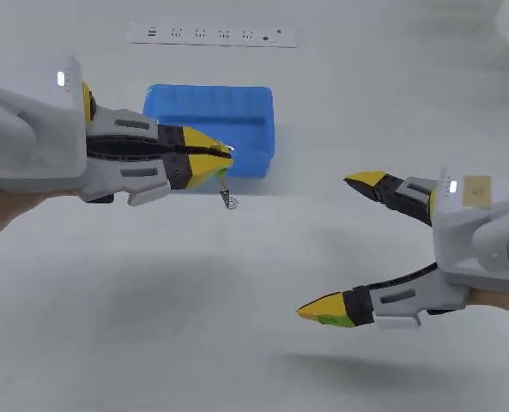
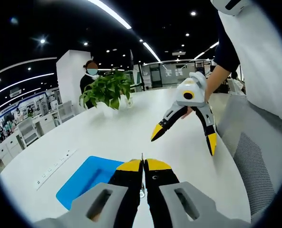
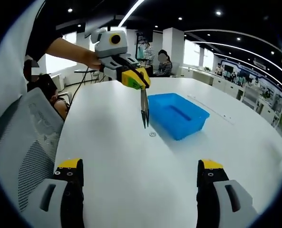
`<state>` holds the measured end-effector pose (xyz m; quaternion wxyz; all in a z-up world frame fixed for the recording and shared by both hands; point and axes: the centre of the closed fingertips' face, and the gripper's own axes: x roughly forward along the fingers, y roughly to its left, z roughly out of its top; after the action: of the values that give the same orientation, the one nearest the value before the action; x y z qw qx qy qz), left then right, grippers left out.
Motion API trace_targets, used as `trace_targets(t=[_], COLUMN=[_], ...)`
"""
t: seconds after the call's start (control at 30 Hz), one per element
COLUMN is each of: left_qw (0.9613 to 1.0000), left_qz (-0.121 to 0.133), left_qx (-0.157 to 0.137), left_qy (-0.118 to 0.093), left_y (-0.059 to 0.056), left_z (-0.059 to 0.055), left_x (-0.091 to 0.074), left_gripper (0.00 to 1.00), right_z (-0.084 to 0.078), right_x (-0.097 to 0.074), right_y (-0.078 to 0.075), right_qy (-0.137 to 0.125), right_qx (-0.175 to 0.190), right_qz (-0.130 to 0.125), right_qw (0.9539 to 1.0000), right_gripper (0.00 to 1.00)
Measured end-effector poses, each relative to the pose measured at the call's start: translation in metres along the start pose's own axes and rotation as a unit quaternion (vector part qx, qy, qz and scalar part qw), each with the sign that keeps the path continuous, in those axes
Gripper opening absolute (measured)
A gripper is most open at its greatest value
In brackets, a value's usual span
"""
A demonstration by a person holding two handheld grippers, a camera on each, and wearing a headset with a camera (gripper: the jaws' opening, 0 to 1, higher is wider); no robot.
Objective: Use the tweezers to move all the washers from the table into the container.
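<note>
My left gripper point(image 1: 227, 156) is shut on thin metal tweezers point(image 1: 225, 182) that hang point-down in front of the blue container point(image 1: 211, 120). The tweezers' tip sits just by a small washer point(image 1: 230, 202) lying on the white table; I cannot tell whether they touch. In the right gripper view the tweezers point(image 3: 144, 107) end a little short of the washer point(image 3: 152, 134), with the container point(image 3: 176, 114) just beyond. My right gripper point(image 1: 333, 245) stands open to the right, holding nothing. From the left gripper point(image 2: 143, 164), I see the container point(image 2: 91, 178) and the right gripper point(image 2: 183, 142).
A white power strip point(image 1: 213, 34) lies behind the container. A potted plant point(image 2: 107, 88) stands at the far end of the table. A mesh office chair point(image 3: 31, 137) is beside the table. People stand in the background.
</note>
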<state>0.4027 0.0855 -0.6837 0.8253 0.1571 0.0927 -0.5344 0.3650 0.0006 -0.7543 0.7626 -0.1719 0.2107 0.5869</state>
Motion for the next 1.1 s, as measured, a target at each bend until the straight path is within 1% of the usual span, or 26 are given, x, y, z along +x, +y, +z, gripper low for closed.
trace_targets(t=[0.13, 0.2, 0.4, 0.47, 0.67, 0.87, 0.97, 1.1], left_qw=[1.0, 1.0, 0.9996, 0.9995, 0.9992, 0.9991, 0.9989, 0.9984], left_qz=[-0.001, -0.005, -0.024, -0.027, -0.036, -0.039, -0.041, -0.049], left_qx=[-0.003, 0.001, 0.005, 0.007, 0.006, 0.007, 0.004, 0.008], left_qy=[-0.001, 0.002, 0.011, 0.014, 0.015, 0.018, 0.021, 0.028], left_y=[0.003, 0.003, 0.004, 0.004, 0.002, 0.003, 0.003, 0.0], left_z=[-0.001, -0.002, -0.006, -0.008, -0.009, -0.012, -0.014, -0.017], left_x=[0.003, 0.005, 0.009, 0.011, 0.015, 0.016, 0.017, 0.018], left_gripper=[0.05, 0.05, 0.05, 0.05, 0.05, 0.05, 0.05, 0.05], right_z=[-0.006, -0.009, -0.013, -0.013, -0.014, -0.012, -0.009, -0.007], right_x=[-0.002, -0.003, -0.002, -0.001, 0.0, 0.002, 0.001, 0.002], right_y=[0.0, 0.002, 0.002, 0.003, 0.002, 0.003, 0.003, 0.003], right_qy=[0.001, 0.002, -0.001, -0.002, -0.005, -0.007, -0.015, -0.014], right_qx=[0.009, 0.016, 0.028, 0.032, 0.039, 0.044, 0.053, 0.048], right_qz=[-0.004, -0.005, -0.006, -0.006, -0.005, -0.005, -0.008, -0.006], right_qw=[0.9999, 0.9999, 0.9996, 0.9995, 0.9992, 0.999, 0.9984, 0.9987], right_gripper=[1.0, 1.0, 1.0, 1.0, 0.99, 0.98, 0.98, 0.98])
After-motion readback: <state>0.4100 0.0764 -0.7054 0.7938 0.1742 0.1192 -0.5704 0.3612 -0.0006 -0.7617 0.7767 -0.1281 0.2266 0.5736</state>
